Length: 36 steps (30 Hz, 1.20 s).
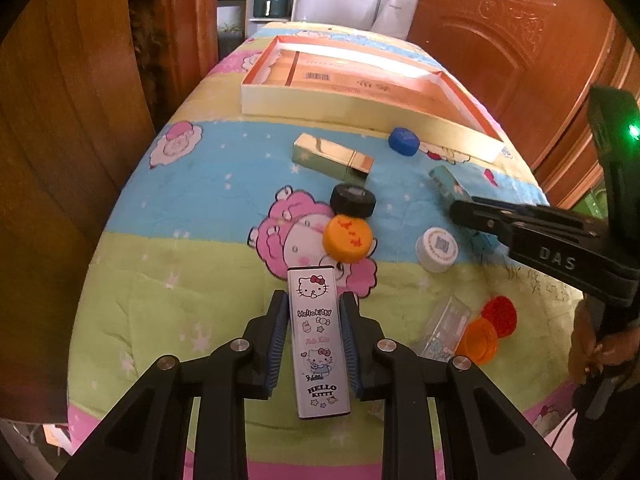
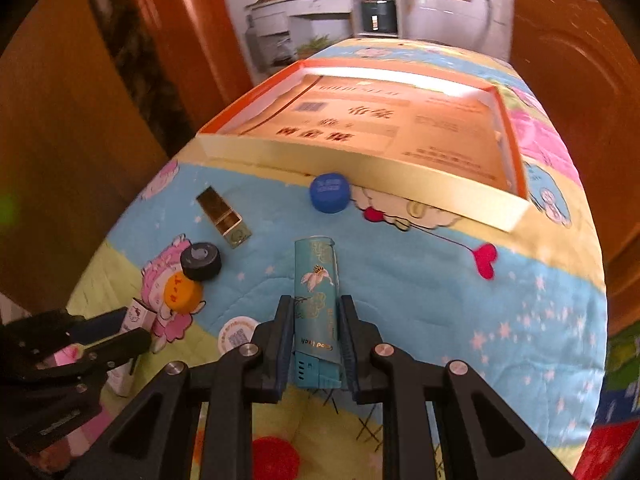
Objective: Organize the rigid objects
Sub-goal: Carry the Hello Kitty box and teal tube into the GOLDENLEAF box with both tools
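Lighters are sitting between both tools: the left gripper [image 1: 315,334] is pinching a white Hello Kitty lighter [image 1: 318,340], the right gripper [image 2: 316,344] a teal lighter [image 2: 316,300]. Far ahead, beyond caps, the open box [image 2: 360,160] is lying near the quilt's [image 2: 440,280] far edge.

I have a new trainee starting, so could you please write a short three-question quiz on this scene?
1. True or false: the cardboard tray already holds a bottle cap.
2. What do the left tongs grip?
3. The right tongs grip: A) the blue cap B) the teal lighter C) the gold box

Key: 1 false; 2 the Hello Kitty lighter; 3 B.
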Tool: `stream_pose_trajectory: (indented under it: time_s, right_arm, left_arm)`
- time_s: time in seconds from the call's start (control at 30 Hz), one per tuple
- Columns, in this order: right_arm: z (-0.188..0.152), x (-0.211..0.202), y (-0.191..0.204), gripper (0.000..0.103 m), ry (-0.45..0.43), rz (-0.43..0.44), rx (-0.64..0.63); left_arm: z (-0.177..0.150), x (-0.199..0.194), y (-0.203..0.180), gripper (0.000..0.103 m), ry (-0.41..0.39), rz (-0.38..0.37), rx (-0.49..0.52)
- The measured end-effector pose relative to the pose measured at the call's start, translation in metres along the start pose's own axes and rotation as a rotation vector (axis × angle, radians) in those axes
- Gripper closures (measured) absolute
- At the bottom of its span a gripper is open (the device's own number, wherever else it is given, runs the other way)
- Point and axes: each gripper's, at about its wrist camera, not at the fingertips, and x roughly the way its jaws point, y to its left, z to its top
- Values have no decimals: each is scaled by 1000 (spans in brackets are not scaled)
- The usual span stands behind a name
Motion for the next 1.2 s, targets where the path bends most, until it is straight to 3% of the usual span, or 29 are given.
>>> stream_pose_trajectory:
  time_s: [0.33, 0.67, 0.8, 1.2]
  right_arm:
    - [5, -36, -12, 81, -90, 8, 117]
    - [42, -56, -17, 81, -160, -30, 133]
    - [65, -58, -20, 81, -172, -45, 131]
    - [135, -30, -58, 81, -164, -108, 188]
  left_arm:
    - [39, -15, -9, 78, -60, -22, 46]
    - [107, -20, -17, 78, -124, -14, 89]
    - [143, -11, -16, 78, -112, -43, 79]
    - [240, 48, -29, 78, -45, -34, 92]
